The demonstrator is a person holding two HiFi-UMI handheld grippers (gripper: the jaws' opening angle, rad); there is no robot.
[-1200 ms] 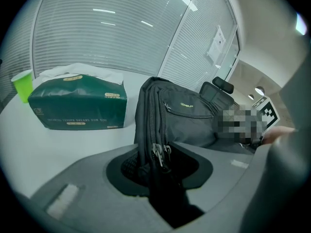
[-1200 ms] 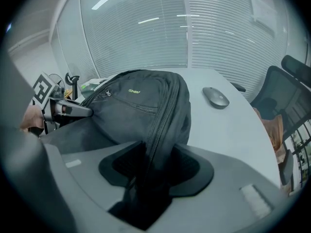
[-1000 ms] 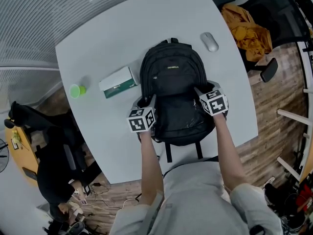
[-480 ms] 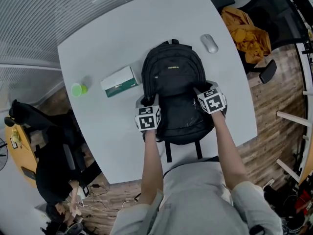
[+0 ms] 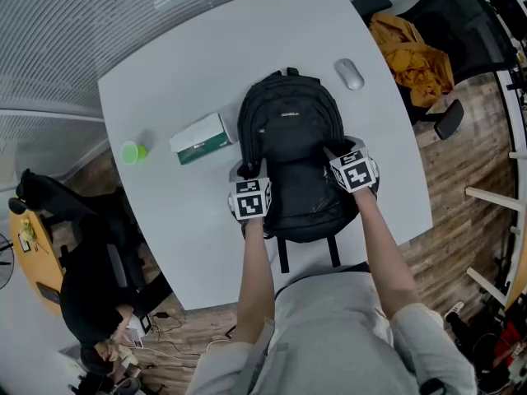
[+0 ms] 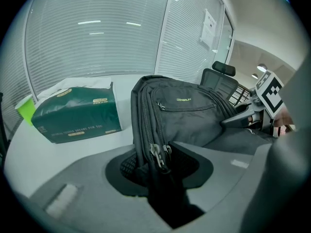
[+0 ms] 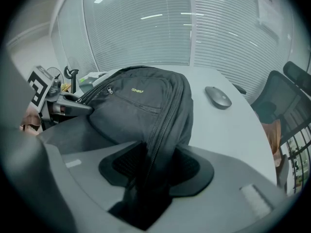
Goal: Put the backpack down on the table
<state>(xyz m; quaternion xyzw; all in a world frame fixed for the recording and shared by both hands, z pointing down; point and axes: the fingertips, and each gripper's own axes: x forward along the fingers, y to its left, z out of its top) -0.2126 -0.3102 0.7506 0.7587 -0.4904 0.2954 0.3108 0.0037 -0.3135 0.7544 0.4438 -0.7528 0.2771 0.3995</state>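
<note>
Left gripper (image 6: 158,165) and right gripper (image 7: 146,174) clamp the backpack (image 5: 290,130) at eight and four o'clock. The table (image 5: 189,81) edge sits close at six, with open tabletop toward twelve.

A pale grey table (image 5: 189,81) filled the middle, slatted window blinds (image 5: 74,23) streaked with strip-light glare ran along ten o'clock, a dark office chair (image 5: 451,120) draped with orange cloth (image 5: 416,56) stood at two o'clock, and wood-plank floor (image 5: 461,208) showed at three.
</note>
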